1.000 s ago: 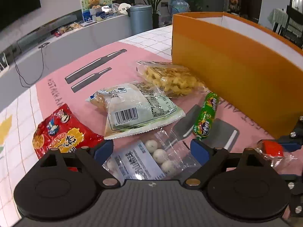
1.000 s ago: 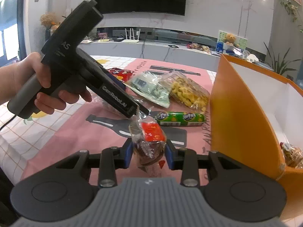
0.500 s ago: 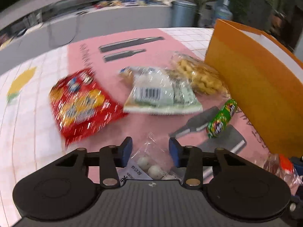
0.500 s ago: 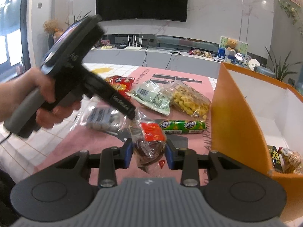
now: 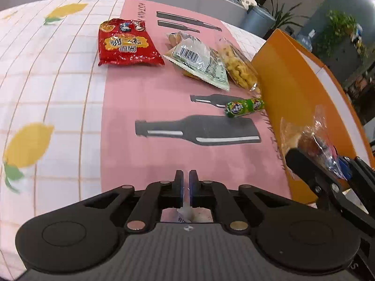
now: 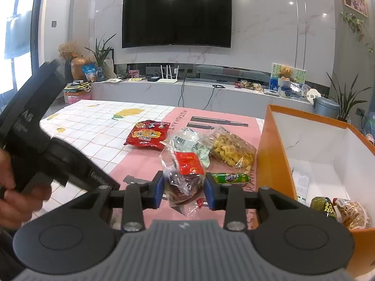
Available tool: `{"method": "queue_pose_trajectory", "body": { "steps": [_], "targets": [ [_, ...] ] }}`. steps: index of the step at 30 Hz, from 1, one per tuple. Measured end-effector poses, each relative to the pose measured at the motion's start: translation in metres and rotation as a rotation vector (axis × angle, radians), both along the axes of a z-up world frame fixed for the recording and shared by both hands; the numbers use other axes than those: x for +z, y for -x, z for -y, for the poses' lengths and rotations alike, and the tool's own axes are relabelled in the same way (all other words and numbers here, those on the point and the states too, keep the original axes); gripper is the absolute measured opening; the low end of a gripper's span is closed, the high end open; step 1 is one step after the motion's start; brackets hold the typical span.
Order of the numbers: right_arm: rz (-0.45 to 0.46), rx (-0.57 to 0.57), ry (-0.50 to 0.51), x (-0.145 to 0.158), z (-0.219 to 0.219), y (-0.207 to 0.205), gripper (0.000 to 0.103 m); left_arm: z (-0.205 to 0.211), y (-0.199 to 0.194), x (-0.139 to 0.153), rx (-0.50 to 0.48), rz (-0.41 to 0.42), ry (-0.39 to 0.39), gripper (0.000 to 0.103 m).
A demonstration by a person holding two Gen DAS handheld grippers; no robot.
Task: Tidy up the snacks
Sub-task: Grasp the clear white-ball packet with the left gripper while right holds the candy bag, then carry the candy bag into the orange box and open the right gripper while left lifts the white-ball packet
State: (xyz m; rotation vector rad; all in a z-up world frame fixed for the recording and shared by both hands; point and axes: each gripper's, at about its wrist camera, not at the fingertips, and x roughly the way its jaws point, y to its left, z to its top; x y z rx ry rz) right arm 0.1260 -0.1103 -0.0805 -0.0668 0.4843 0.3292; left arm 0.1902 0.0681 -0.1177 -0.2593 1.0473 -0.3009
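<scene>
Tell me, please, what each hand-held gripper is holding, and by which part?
The right hand-held gripper pinches a clear snack packet with a red label across its lower middle. The left hand-held gripper is shut on a clear bag of white balls by its top edge.

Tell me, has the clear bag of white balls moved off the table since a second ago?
Yes. The left tool has pinched the bag of white balls and lifted it off the pink mat.

Bright, even indoor light; strong fisheye bending; left edges motion-blurred.
</scene>
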Motion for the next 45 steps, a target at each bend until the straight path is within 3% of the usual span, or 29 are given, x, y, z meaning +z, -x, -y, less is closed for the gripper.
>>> {"method": "queue_pose_trajectory", "body": {
  "steps": [3, 9, 16, 19, 21, 22, 25, 28, 31, 35, 38, 42, 45],
  "targets": [
    [0.007, -0.002, 0.003, -0.001, 0.0, -0.002, 0.034, 0.0, 0.005, 0.0, 0.012, -0.005, 0.014, 0.004],
    [0.005, 0.002, 0.01, -0.003, -0.001, -0.002, 0.034, 0.009, 0.001, 0.0, -0.024, 0.035, -0.037, 0.004],
    [0.001, -0.01, 0.017, -0.006, -0.003, -0.007, 0.034, 0.008, -0.023, 0.006, 0.053, 0.095, -0.058, 0.003],
    [-0.005, -0.011, 0.021, -0.007, -0.005, -0.009, 0.034, 0.005, -0.021, 0.014, 0.031, 0.125, -0.041, 0.022],
    [-0.005, -0.012, 0.02, -0.005, -0.005, -0.009, 0.034, 0.003, -0.012, 0.02, 0.02, 0.132, -0.038, 0.071],
    [-0.004, -0.014, 0.017, -0.004, -0.004, -0.01, 0.034, 0.001, -0.004, 0.024, 0.017, 0.147, -0.032, 0.078],
    [0.007, -0.022, -0.012, 0.002, 0.002, -0.009, 0.034, 0.0, 0.018, 0.033, -0.029, 0.199, -0.026, 0.083],
    [0.023, -0.034, -0.033, 0.008, 0.009, -0.005, 0.034, 0.004, 0.03, 0.039, -0.049, 0.216, -0.091, 0.09],
    [0.03, -0.041, -0.049, 0.012, 0.014, -0.002, 0.034, 0.007, 0.034, 0.032, -0.067, 0.185, -0.153, 0.091],
    [0.04, -0.042, -0.06, 0.016, 0.017, 0.002, 0.034, 0.013, 0.043, 0.024, -0.109, 0.179, -0.151, 0.091],
    [0.035, -0.04, -0.066, 0.018, 0.017, 0.002, 0.034, 0.022, 0.045, 0.017, -0.149, 0.165, -0.21, 0.091],
    [0.023, -0.036, -0.06, 0.016, 0.016, 0.002, 0.034, 0.028, 0.04, 0.006, -0.136, 0.155, -0.287, 0.097],
    [0.018, -0.034, -0.057, 0.016, 0.016, -0.001, 0.034, 0.028, 0.034, -0.004, -0.128, 0.105, -0.291, 0.098]
  ]
}}
